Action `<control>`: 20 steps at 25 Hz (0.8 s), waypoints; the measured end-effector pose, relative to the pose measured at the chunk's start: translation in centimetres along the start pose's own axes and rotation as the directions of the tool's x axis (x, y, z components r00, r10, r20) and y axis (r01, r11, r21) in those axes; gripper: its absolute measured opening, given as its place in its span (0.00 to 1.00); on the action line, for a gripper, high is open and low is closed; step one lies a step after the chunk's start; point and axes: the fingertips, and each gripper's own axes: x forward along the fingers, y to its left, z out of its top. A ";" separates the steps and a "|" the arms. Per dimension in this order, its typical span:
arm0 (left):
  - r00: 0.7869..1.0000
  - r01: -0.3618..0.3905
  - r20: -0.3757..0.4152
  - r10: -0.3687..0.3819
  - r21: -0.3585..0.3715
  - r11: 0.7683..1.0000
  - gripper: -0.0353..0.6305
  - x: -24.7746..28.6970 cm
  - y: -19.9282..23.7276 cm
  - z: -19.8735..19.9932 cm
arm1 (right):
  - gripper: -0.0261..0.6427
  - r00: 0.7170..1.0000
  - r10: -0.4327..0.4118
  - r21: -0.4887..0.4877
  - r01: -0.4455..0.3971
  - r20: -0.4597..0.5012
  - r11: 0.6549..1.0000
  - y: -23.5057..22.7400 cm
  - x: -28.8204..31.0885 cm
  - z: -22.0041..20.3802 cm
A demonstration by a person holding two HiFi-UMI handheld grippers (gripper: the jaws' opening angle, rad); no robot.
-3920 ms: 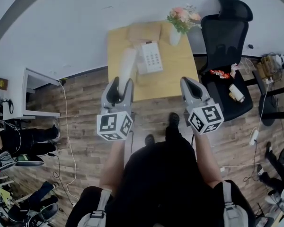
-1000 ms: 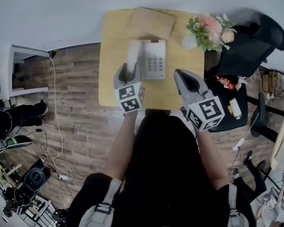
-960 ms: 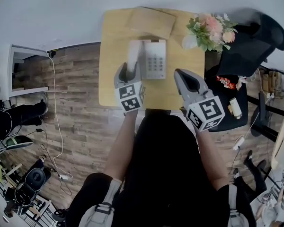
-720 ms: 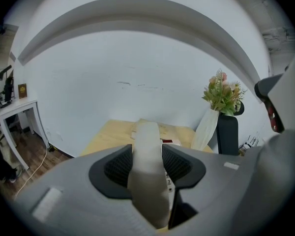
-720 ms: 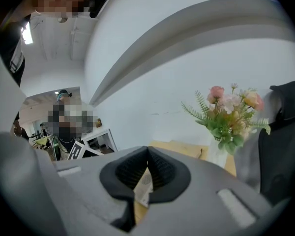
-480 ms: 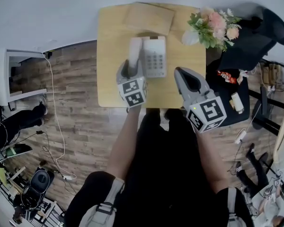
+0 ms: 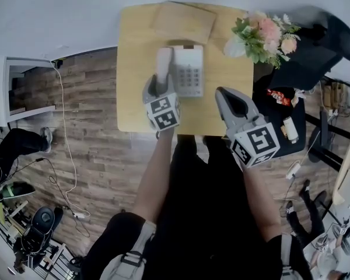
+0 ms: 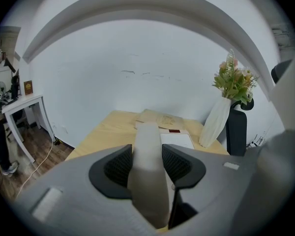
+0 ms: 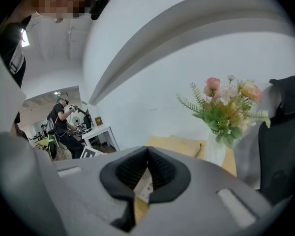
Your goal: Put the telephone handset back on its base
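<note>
One risk: my left gripper [image 7: 158, 86] pinches the handset [image 7: 164, 62] by its end, so it may seat crooked on the base [image 7: 189, 70]; the right gripper [image 7: 226, 96] is pressed together, empty.

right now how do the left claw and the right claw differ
The left claw is clamped on the handset; the right claw is shut on nothing. The left claw reaches in beside the phone base; the right claw hangs back near the front edge of the table. Both are grey and point forward.

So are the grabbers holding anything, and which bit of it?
The left gripper grips the long off-white plastic telephone handset by its near end. The right gripper is shut, holding nothing.
</note>
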 end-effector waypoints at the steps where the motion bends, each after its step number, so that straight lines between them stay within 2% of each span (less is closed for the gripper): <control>1: 1.000 -0.006 0.003 0.006 0.001 1.000 0.35 0.1 0.0 -0.1 | 0.04 1.000 0.003 0.001 -0.003 -0.002 1.000 -0.1 0.0 0.0; 20: 0.997 -0.075 -0.013 0.076 0.049 0.996 0.36 1.4 -1.3 -1.2 | 0.04 1.000 0.018 0.007 -0.018 -0.020 1.000 -2.2 -0.9 -0.6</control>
